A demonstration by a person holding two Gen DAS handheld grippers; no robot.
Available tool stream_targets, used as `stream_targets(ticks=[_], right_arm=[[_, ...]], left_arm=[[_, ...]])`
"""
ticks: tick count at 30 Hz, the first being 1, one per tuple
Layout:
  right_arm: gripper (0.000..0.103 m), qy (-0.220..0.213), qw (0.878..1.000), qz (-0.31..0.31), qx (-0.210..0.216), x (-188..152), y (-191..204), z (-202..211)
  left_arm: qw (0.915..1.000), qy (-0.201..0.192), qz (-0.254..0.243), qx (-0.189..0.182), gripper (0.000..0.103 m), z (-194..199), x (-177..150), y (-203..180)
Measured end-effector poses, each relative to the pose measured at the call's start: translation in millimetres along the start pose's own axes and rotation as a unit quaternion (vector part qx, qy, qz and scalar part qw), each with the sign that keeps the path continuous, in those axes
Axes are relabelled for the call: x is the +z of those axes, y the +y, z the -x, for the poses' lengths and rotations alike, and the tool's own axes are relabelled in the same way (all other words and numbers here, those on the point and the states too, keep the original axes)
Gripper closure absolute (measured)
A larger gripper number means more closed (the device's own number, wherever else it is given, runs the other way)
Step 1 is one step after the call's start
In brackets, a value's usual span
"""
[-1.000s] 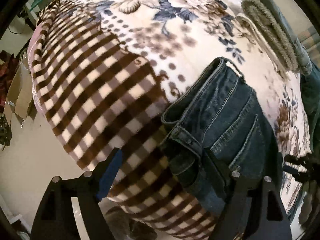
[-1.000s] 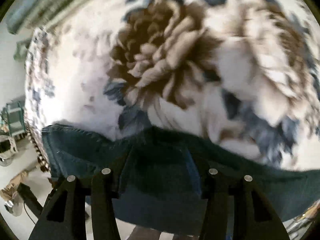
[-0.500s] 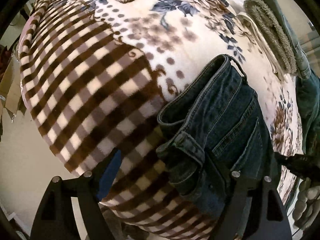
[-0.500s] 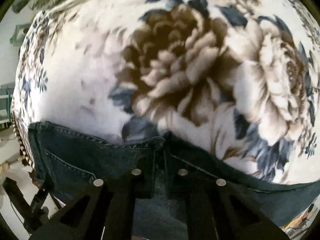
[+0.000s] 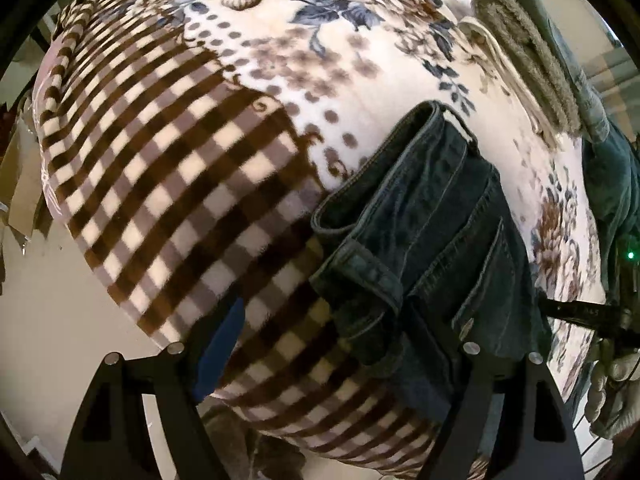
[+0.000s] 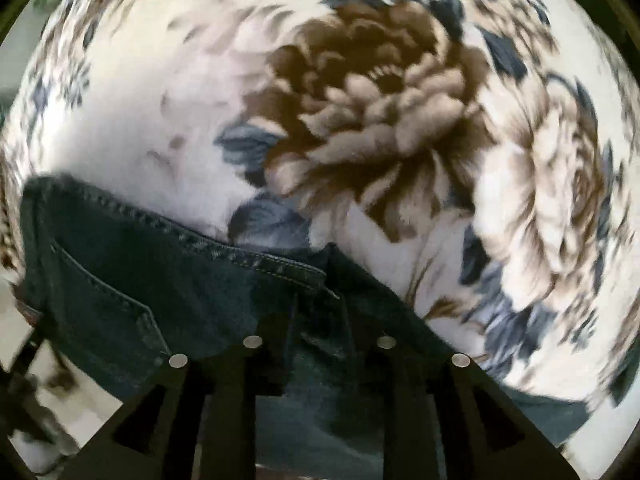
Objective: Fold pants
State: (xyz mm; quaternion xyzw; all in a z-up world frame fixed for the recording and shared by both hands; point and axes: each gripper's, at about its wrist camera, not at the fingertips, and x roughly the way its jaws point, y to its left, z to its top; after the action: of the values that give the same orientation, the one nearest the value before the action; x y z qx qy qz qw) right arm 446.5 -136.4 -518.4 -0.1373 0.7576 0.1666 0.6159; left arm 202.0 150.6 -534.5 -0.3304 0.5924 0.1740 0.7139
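Note:
Dark blue jeans (image 5: 440,220) lie folded on a bed blanket (image 5: 180,180) with brown checks and flowers, waistband towards the checked part. My left gripper (image 5: 336,344) hovers over the waistband corner, open wide. Its blue-padded left finger (image 5: 218,348) is over the checks and its right finger over denim. In the right wrist view the jeans (image 6: 140,280) fill the lower part, their stitched edge on the floral blanket (image 6: 360,120). My right gripper (image 6: 318,332) is over that edge. Its jaws stand narrowly apart and are opening, with denim lying between them.
Folded fuzzy grey-green clothes (image 5: 528,52) lie along the bed's far edge, and a teal garment (image 5: 612,184) lies at the right. A gloved hand (image 5: 612,380) shows at the right border. The bed's near-left edge drops to pale floor (image 5: 60,320).
The right gripper's jaws came together from wide apart on the jeans edge, then parted a little, and its view rolled. The left gripper stays open in nearly the same spot.

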Motion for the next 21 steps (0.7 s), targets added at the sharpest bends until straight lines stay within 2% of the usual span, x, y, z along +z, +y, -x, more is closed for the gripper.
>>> stream_targets(ticks=[5,10,14,16,18,20,21], right_arm=[[0.078,-0.008,1.0,0.003,-0.016,-4,-3,0],[0.077,-0.007,1.0,0.002,-0.007,1,1,-3],[0.077,0.018,0.998,-0.029,0.05,4,-5,-23],[0.095,0.006,0.994,-0.065,0.084,1,-16,-26],[0.096,-0.001,0.988,-0.106,0.113,-2,-31,-22],[0.097,-0.021,0.977,-0.152,0.151,-6,-52,-13],[0.098,-0.03,0.967,-0.18,0.18,-9,-65,-7]], left_arm=[[0.9999,0.004,-0.01,0.004,0.023,-1,-3,-7],[1.0,0.01,0.0,0.0,0.023,-3,-8,-4],[0.9999,0.013,0.008,-0.002,0.023,-6,-8,-4],[0.9999,0.014,0.01,-0.003,0.023,-6,-8,-3],[0.9999,0.014,0.007,-0.004,0.023,-4,-9,-3],[0.9999,0.014,0.007,-0.006,0.023,-2,-10,-2],[0.9998,0.015,0.009,-0.01,0.023,-1,-11,-1]])
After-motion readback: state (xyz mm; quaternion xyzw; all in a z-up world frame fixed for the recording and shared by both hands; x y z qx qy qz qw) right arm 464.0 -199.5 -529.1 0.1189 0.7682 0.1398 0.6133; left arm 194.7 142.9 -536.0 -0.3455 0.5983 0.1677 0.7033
